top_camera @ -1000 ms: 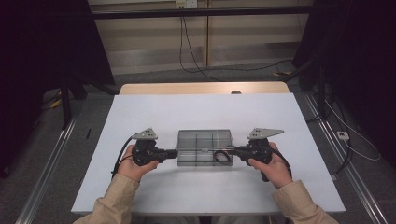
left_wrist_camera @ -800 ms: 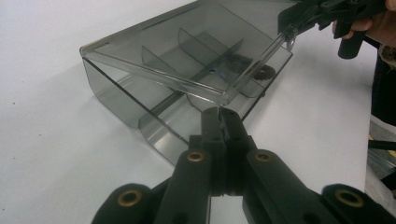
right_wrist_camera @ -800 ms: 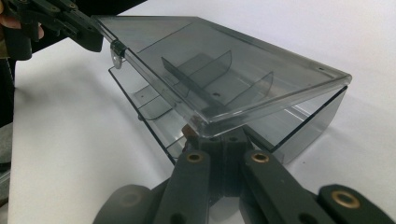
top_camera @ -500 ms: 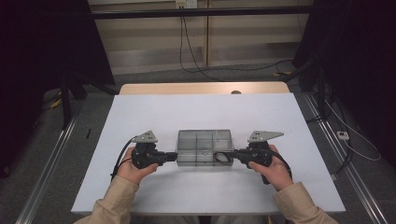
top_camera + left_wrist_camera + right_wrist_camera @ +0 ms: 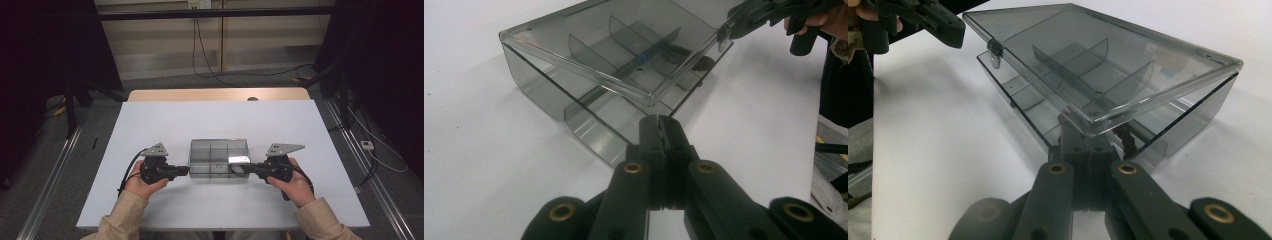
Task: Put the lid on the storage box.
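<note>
— Where do we look from up high?
— From above the near edge of the white table (image 5: 150, 130), forward and down; the clear box (image 5: 219, 159) sits below centre, fairly far off.
— And our two gripper views?
— We ride low and close, facing each other across that box (image 5: 594, 75) (image 5: 1108, 75). We see it in all three.

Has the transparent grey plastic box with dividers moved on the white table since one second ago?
No. The transparent grey plastic box sits at the same spot on the white table, equally far from the table's wooden far edge in the high view.
</note>
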A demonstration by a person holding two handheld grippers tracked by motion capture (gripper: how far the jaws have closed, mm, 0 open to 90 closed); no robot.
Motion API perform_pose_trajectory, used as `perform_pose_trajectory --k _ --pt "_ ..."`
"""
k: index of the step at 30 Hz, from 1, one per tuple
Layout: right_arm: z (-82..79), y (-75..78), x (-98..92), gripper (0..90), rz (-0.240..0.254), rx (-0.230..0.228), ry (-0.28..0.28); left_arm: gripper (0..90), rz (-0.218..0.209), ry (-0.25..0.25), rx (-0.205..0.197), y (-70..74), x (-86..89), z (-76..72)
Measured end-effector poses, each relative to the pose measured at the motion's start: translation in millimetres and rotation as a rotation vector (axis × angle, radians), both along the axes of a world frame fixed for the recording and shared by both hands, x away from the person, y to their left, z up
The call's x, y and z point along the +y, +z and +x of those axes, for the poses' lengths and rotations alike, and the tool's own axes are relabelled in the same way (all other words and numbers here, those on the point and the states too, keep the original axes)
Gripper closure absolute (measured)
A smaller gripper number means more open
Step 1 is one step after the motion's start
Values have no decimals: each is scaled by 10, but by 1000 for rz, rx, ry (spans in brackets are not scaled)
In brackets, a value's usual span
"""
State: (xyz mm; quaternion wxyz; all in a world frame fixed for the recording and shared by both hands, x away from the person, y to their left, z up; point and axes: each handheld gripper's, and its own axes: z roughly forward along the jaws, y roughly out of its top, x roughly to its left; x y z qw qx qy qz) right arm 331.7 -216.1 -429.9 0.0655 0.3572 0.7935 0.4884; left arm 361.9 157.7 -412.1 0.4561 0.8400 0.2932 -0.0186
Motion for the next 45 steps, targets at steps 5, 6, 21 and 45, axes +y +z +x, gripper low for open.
perform_pose_trajectory --k 5,6,21,45 --pt "-33 4 -13 900 -5 -6 0 900 6 1 1 -15 10 -19" --pt "-40 6 -18 900 -6 -8 -2 899 8 1 1 -20 16 -22" --pt "-147 -56 -112 900 -35 7 -12 894 24 -1 13 -90 54 -88" --pt "-238 -66 -259 271 -48 -42 -101 334 1 82 -31 -58 189 -94"
